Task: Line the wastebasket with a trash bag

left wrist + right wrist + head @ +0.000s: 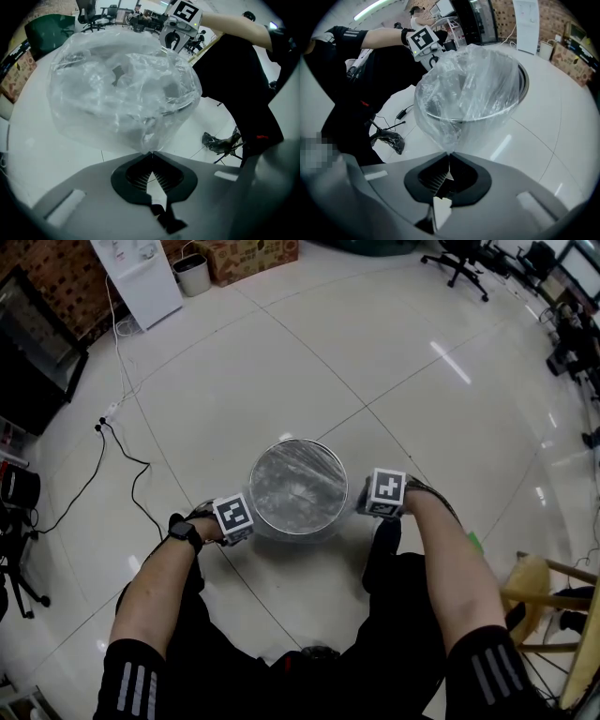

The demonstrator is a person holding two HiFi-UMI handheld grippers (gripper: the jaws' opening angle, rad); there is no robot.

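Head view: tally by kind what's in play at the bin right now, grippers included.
wastebasket: 1
trash bag: 1, over its mouth
grippers: 2, left gripper and right gripper, each shut on the trash bag's edge
total: 4

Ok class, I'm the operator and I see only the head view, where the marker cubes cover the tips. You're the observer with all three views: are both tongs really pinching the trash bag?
Observer: Yes for the left tongs: the left gripper view shows them shut on a pinch of the clear trash bag.
Operator: And the right?
Observer: The right gripper view shows the right tongs shut on the bag's film too.
Operator: Is the bag over the rim there?
Observer: On that side the film hangs outside the wastebasket rim, which shows through it, and runs down to the tongs.
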